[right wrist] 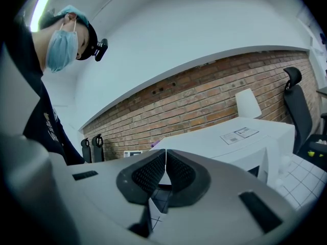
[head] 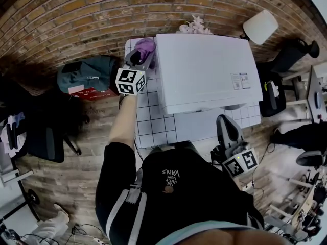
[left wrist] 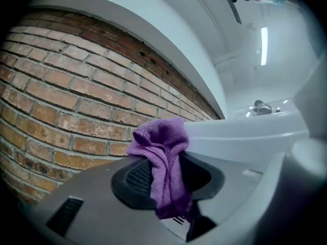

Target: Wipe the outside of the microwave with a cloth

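Note:
A white microwave [head: 207, 70] stands on a white tiled table [head: 153, 126]; its top carries a small label. My left gripper [head: 141, 56] is held at the microwave's left side, shut on a purple cloth [head: 145, 46]. In the left gripper view the cloth [left wrist: 166, 167] hangs bunched between the jaws, with the microwave [left wrist: 245, 134] to the right. My right gripper [head: 227, 127] hovers near the table's front right, jaws shut with nothing between them. The right gripper view shows the microwave [right wrist: 240, 142] ahead.
A brick wall [head: 76, 14] runs behind the table. A dark green bag [head: 87, 74] sits left of the table, a white lamp shade [head: 260, 27] at the back right. Pink flowers [head: 194, 27] stand behind the microwave. Chairs [head: 286, 60] stand to the right.

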